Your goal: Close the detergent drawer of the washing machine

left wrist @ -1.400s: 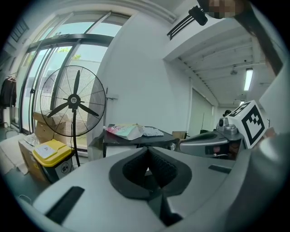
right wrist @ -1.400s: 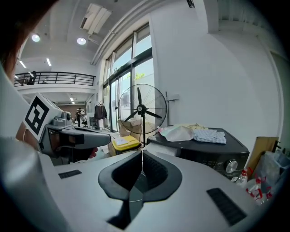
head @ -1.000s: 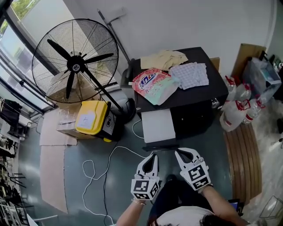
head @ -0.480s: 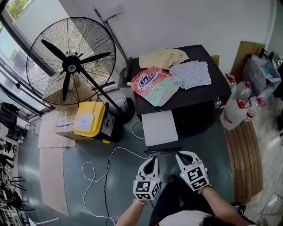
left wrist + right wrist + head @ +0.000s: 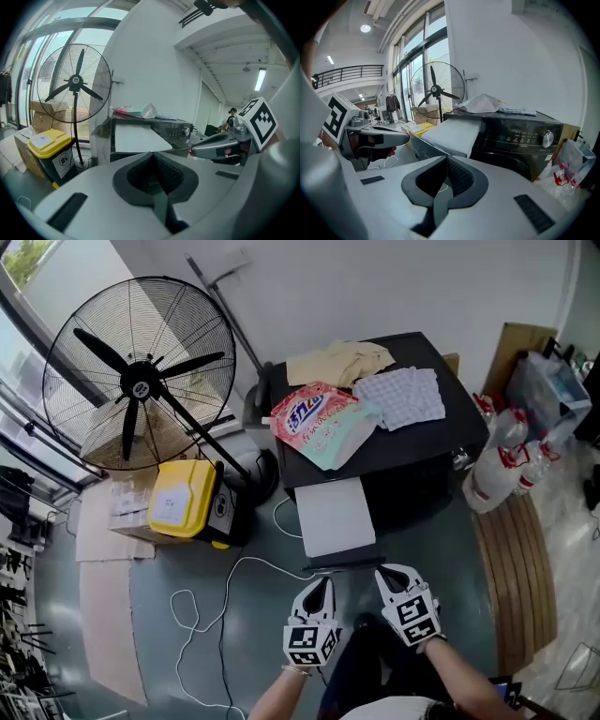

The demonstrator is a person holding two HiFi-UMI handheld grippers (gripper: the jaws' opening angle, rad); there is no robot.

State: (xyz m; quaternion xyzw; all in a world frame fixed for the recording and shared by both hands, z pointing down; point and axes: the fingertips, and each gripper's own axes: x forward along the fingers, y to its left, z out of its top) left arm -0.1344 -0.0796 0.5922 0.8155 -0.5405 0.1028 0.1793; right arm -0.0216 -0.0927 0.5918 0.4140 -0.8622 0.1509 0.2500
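Bright daylight, fisheye-warped edges.

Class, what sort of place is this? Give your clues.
Likely a workshop corner used for laundry: a black washing machine with its detergent drawer open, a detergent pouch on top, a pedestal fan beside it.

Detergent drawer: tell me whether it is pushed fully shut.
No, in the head view the detergent drawer juts far out from the front of the washing machine.

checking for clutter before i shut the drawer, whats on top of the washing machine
On the washing machine lie a pink detergent pouch, a crumpled beige cloth and a checked cloth. Whatever lies beneath them is covered.
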